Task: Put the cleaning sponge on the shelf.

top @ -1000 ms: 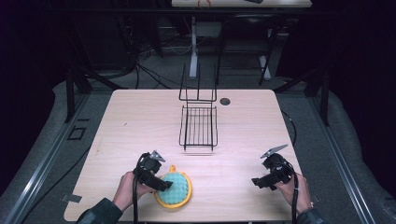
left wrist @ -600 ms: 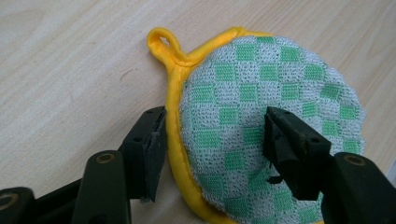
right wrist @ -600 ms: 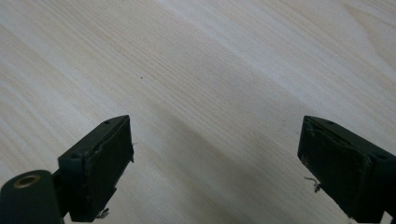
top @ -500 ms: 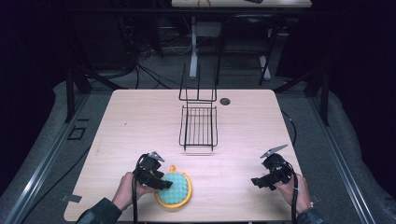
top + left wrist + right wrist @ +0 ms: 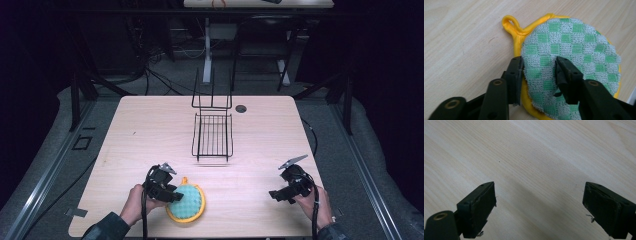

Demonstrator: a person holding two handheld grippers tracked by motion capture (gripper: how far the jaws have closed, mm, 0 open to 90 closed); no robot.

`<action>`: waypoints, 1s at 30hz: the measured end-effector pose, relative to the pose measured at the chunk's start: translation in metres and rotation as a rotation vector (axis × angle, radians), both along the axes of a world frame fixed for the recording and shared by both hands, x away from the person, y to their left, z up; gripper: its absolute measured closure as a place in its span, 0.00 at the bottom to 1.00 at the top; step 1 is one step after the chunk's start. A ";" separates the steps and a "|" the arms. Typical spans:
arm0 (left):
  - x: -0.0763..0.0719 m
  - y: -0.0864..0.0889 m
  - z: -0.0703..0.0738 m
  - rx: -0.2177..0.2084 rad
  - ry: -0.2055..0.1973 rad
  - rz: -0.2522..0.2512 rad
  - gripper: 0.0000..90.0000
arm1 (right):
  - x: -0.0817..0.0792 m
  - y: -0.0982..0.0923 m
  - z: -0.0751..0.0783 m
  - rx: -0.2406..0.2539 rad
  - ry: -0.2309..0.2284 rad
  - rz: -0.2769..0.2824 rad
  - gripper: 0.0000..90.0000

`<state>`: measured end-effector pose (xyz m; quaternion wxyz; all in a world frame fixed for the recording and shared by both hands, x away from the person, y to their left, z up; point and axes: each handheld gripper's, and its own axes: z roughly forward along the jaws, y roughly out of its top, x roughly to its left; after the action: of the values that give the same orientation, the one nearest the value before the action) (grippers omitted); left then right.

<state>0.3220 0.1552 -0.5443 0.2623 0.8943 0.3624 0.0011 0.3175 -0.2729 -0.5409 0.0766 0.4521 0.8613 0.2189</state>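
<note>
Left gripper [image 5: 537, 68]: jaws partly apart, straddling the near edge of a round green-checked pot holder [image 5: 571, 62] with yellow rim, one jaw at the rim, the other on the cloth; clamped or not, cannot tell. Right gripper [image 5: 539, 207]: jaws wide apart over bare wooden table [image 5: 536, 157]. Black wire rack [image 5: 213, 134] well ahead.
</note>
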 end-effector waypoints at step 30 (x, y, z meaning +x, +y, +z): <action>-0.005 0.003 0.011 -0.029 -0.092 -0.015 0.97 | 0.000 -0.001 0.000 -0.002 -0.002 0.007 0.12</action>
<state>0.3169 0.1587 -0.5337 0.2915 0.8922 0.3432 0.0349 0.3178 -0.2738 -0.5412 0.0773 0.4489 0.8629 0.2189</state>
